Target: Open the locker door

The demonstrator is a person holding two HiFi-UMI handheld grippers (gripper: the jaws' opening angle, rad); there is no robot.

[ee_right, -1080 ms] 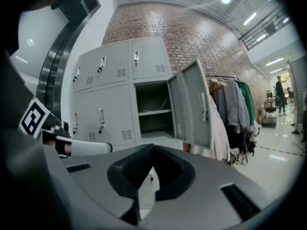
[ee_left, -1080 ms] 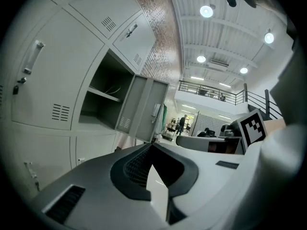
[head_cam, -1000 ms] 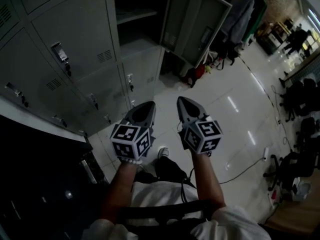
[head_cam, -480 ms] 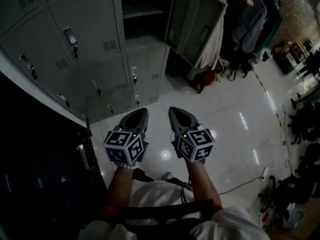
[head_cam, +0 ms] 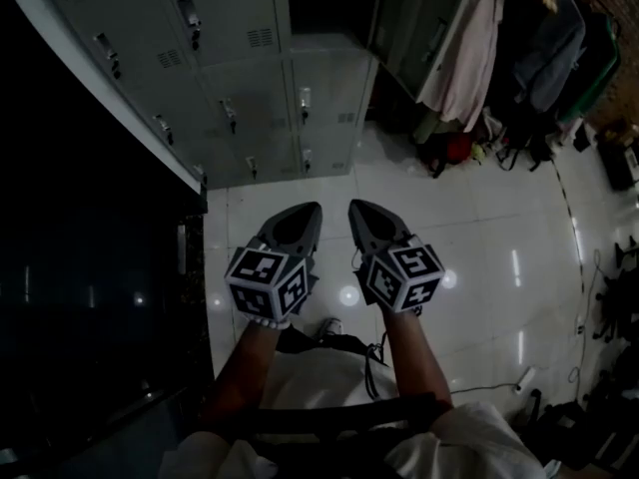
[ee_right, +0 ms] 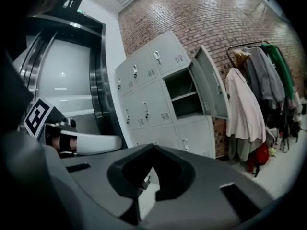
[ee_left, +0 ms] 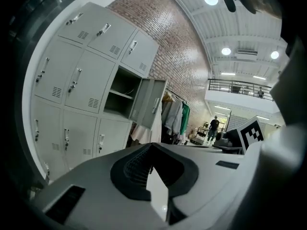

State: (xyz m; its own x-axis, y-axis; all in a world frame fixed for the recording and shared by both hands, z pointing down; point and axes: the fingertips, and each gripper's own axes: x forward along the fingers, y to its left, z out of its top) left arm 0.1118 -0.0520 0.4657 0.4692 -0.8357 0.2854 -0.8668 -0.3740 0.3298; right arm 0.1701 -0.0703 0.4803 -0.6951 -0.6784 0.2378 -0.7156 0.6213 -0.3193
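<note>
A bank of grey lockers (head_cam: 230, 78) stands at the top of the head view. One locker door (head_cam: 424, 28) hangs open, and its dark compartment (ee_right: 184, 92) shows a shelf. The same open door appears in the left gripper view (ee_left: 149, 102) and the right gripper view (ee_right: 211, 83). My left gripper (head_cam: 308, 211) and right gripper (head_cam: 357, 209) are held side by side over the white floor, well short of the lockers. Both are shut with nothing in them, the tips meeting (ee_left: 152, 145) (ee_right: 154, 147).
Coats and a pale garment (head_cam: 469, 48) hang on a rack right of the open door, with bags (head_cam: 454, 148) on the floor below. A dark steel lift doorway (head_cam: 90, 267) fills the left. A cable (head_cam: 479, 387) runs across the tiles at lower right. A person (ee_left: 213, 126) stands far off.
The view has swung: the lockers and open door have slid up and rightward in the frame, and more dark doorway shows at left. Both grippers stay shut, side by side.
</note>
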